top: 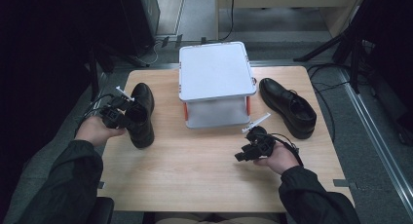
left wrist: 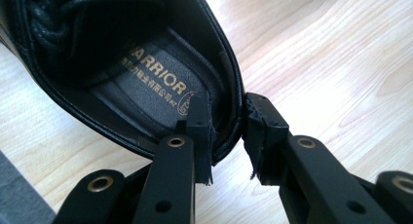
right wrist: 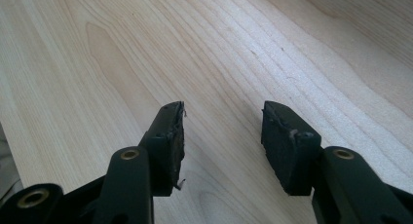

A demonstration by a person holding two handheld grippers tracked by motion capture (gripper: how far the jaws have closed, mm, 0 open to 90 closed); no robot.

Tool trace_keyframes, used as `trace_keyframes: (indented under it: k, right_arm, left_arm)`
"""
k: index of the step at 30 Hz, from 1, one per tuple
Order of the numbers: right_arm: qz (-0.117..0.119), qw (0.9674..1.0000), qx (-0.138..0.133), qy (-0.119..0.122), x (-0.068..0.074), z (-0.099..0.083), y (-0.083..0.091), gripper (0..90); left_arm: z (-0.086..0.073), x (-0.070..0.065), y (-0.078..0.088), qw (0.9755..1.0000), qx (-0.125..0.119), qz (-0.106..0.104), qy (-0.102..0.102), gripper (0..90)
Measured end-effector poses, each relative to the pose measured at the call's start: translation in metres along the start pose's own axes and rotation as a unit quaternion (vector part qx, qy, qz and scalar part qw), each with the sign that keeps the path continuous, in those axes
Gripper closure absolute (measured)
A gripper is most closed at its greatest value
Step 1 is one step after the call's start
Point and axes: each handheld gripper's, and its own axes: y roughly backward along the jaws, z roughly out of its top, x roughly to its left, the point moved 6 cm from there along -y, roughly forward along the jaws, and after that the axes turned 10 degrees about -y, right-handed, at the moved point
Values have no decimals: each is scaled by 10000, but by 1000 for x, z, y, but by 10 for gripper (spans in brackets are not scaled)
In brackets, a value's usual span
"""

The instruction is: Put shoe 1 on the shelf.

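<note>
Shoe-handling at a pale wooden table point(top: 204, 170), where a person works a two-jaw gripper in each hand. The left gripper point(top: 127, 112) straddles the heel rim of a black lace-up shoe point(top: 140, 114) standing on the table's left side — one jaw inside the collar, one outside, the leather wall between them; whether the pads actually press it cannot be told. The right gripper point(top: 243, 156) hovers over bare wood, jaws apart and empty. A second black shoe point(top: 287, 107) lies right of a white two-tier rack point(top: 214, 70). The step looks like a grasp or release at the heel; lifting next would call for a firm pinch.
</note>
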Motion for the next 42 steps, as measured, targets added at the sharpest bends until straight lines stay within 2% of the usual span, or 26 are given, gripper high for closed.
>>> trace_keyframes:
  k: [8, 12, 14, 16, 18, 23, 25, 30, 33, 34, 37, 38, 39, 42]
  right_arm:
    - [-1, 10000, 16, 2, 1, 0, -1, 512]
    - [7, 10000, 21, 15, 1, -1, -1, 512]
    - [14, 10000, 17, 16, 1, -1, 0, 512]
    - [9, 10000, 16, 12, 1, -1, 0, 512]
    - [-1, 10000, 20, -5, 0, -1, 0, 512]
    - [16, 10000, 2, -6, 1, -1, 1, 512]
    - [9, 10000, 6, -5, 0, -1, 1, 512]
    - [15, 10000, 7, -5, 0, -1, 1, 512]
    - [17, 10000, 6, -13, 0, -1, 1, 510]
    - [18, 10000, 3, -17, 0, -1, 2, 510]
    - [17, 10000, 4, -13, 0, -1, 2, 510]
    - [19, 10000, -1, -5, 0, -1, 2, 510]
    - [18, 10000, -2, -2, 0, -1, 2, 510]
    - [20, 10000, -2, -11, -1, -1, 2, 510]
  left_arm:
    - [0, 0, -1, 9999, -117, -49, 21, 717]
    - [3, 1, 1, 9997, -178, -67, 130, 705]
    - [7, 4, 10, 9986, -402, -26, 344, 703]
    - [8, 5, 14, 9981, -469, 14, 402, 702]
    - [9, 13, 25, 9963, -608, 101, 605, 690]
    - [4, 23, 32, 9950, -583, 218, 777, 688]
    - [1, 30, 35, 9927, -632, 253, 997, 685]
    - [-6, 43, 34, 9883, -620, 396, 1339, 672]
    - [-8, 50, 29, 9843, -616, 512, 1576, 667]
    - [-10, 52, 23, 9825, -589, 447, 1708, 666]
    - [-10, 54, 16, 9817, -550, 463, 1761, 663]
    - [-10, 57, 9, 9803, -502, 497, 1845, 661]
    - [-10, 57, 9, 9803, -502, 497, 1845, 660]
    - [-8, 61, -1, 9775, -417, 557, 1990, 654]
